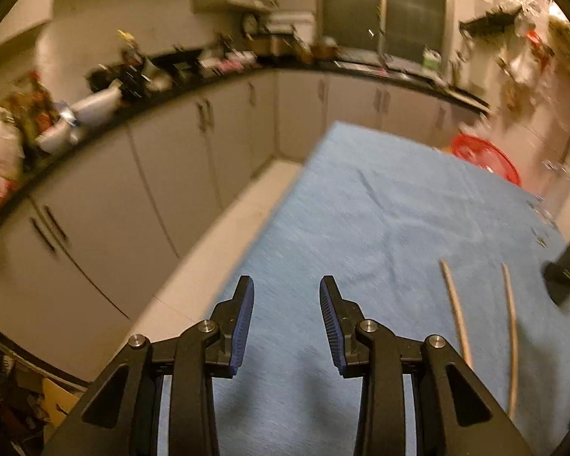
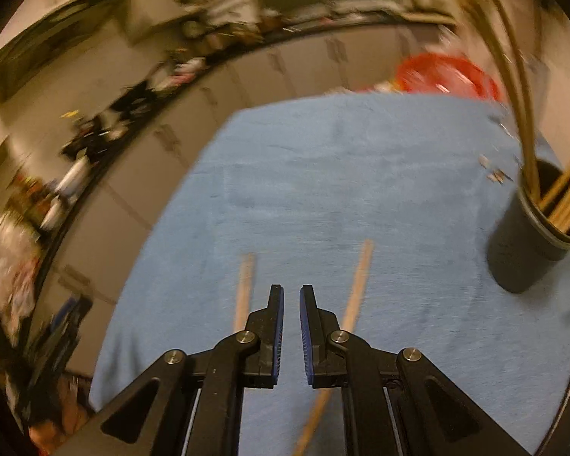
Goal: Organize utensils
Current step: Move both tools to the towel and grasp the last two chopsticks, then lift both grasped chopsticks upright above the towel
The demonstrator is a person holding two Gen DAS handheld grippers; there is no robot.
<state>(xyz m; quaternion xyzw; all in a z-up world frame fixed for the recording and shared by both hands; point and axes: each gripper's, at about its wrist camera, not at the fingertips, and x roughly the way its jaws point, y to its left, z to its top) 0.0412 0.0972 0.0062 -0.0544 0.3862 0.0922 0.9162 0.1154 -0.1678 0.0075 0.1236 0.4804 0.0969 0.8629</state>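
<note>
**Two sticks on the cloth, the rest in the cup**

Your left tongs [image 1: 287, 288] stand released, jaws wide apart with nothing between them, held above the near-left part of the blue cloth [image 1: 380, 205], close to its left edge. Your right tongs [image 2: 291, 294] have the jaws drawn close with a narrow gap left; nothing is gripped, and only cloth shows between the pads.

Two pale wooden sticks [image 2: 361, 277] lie flat on the cloth, roughly side by side and apart from each other. In the right wrist view one lies on each side of your right tongs: the left stick [image 2: 245, 285] runs under the left finger, the right one passes under the right finger and on toward the near edge. In the left wrist view the same pair [image 1: 456, 311] lies to the right of your left tongs, well clear of them.

The dark cup [image 2: 532, 243] stands upright toward the right edge of the cloth, well apart from the loose sticks. Inside it, several wooden sticks [image 2: 566, 197] lean toward the right rim, and dark long-handled utensils [image 2: 513, 87] rise from the left side of the cup; their heads are out of view. Small dark bits [image 2: 494, 171] lie on the cloth just beyond the cup, too blurred to name.

A red basin [image 2: 448, 76] sits past the far edge of the cloth.

No writing or brand can be read on anything; both views are blurred.
</note>
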